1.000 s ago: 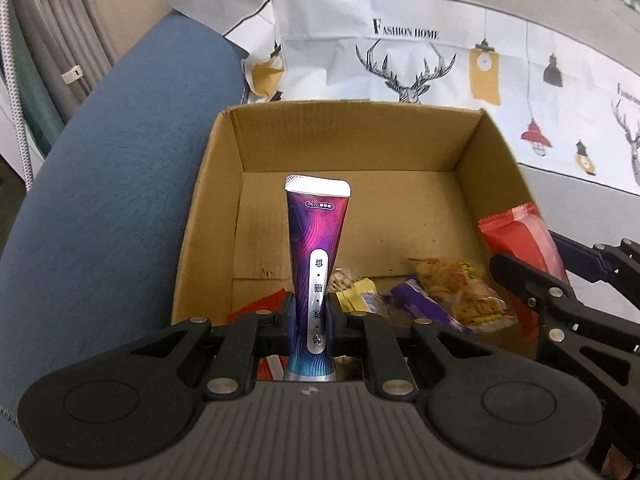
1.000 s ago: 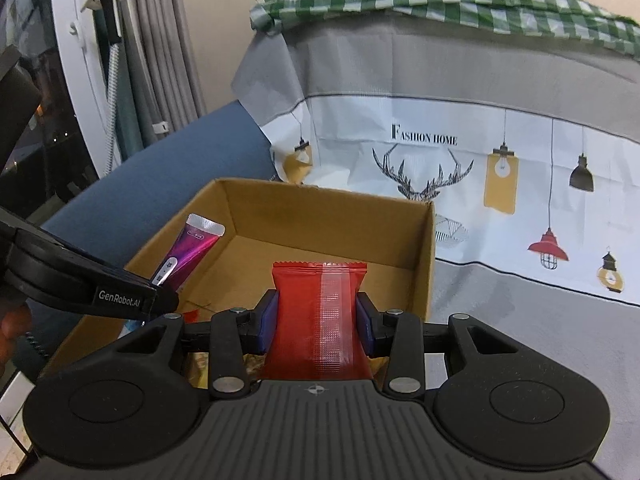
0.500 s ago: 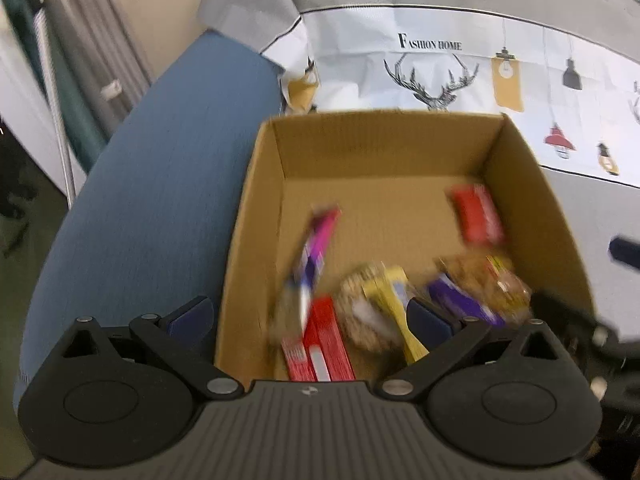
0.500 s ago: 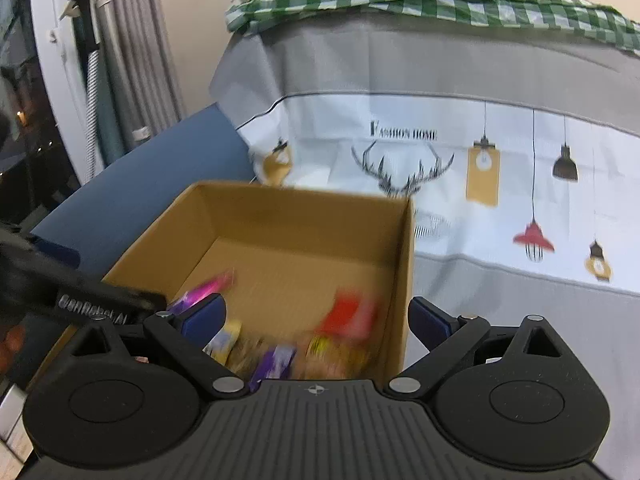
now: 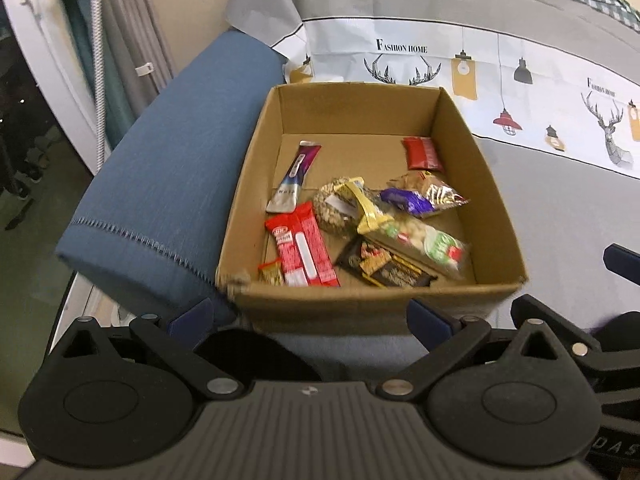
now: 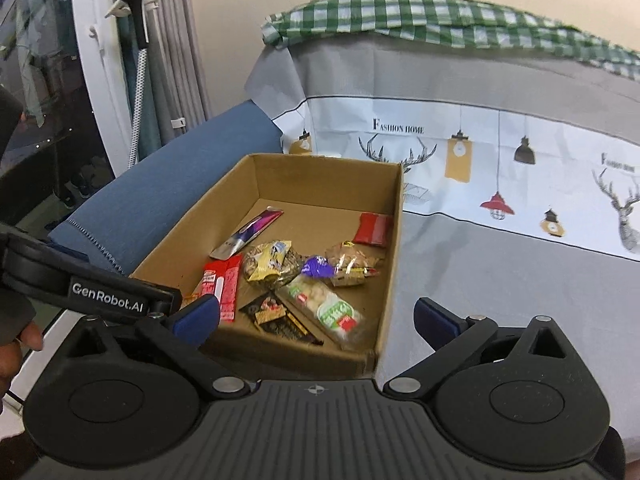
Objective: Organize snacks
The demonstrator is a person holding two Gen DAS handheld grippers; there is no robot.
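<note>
An open cardboard box (image 5: pixel 256 152) (image 6: pixel 394 248) sits on the grey sofa cover and holds several snack packets. A purple stick packet (image 5: pixel 294 176) (image 6: pixel 246 232) lies at its left. A small red packet (image 5: pixel 422 153) (image 6: pixel 374 229) lies at its far right. A long red bar (image 5: pixel 304 248) (image 6: pixel 222 284), a green-and-white packet (image 5: pixel 428 244) (image 6: pixel 328 308) and a dark packet (image 5: pixel 384 268) lie nearer. My left gripper (image 5: pixel 310 318) is open and empty, just before the box's near wall. My right gripper (image 6: pixel 316 316) is open and empty above the box's near right corner.
A blue sofa arm (image 5: pixel 168 168) (image 6: pixel 160 204) flanks the box on the left. A printed white cloth (image 5: pixel 500 76) (image 6: pixel 500 152) covers the sofa back. Grey seat (image 5: pixel 568 208) (image 6: pixel 500 276) lies right of the box. The left gripper's body (image 6: pixel 80 284) shows in the right view.
Both grippers opened and dropped their packets: the purple stick and the small red packet now lie in the box. Both grippers have pulled back and up from the box.
</note>
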